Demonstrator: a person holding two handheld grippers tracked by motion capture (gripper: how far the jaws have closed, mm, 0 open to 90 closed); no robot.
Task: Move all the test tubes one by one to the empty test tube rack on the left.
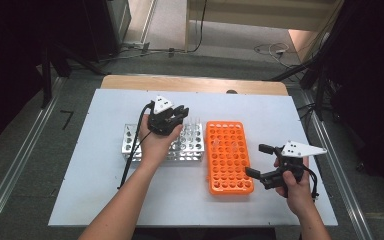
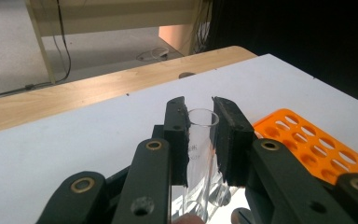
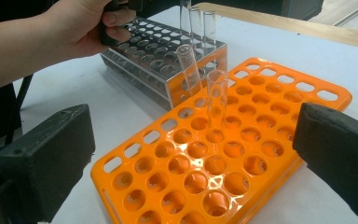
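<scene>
1. The left tongs hovered over the metal rack on the white desk, jaws narrowed on a clear test tube that stood upright between the pads in the left gripper view.
2. A few more glass tubes stood at the metal rack's corner nearest the orange rack, close beside the held one.
3. The orange rack lay just beside the metal rack, toward the person's right; whether they touched could not be told.
4. Two tubes stood in the orange rack's holes, one leaning, the other nearly upright.
5. The right tongs hung at the orange rack's right edge with jaws wide and nothing between them.
6. A black cable trailed from the left tongs across the metal rack's left end to the desk.
7. Beyond the desk's wooden far edge lay floor with loose cables.
</scene>
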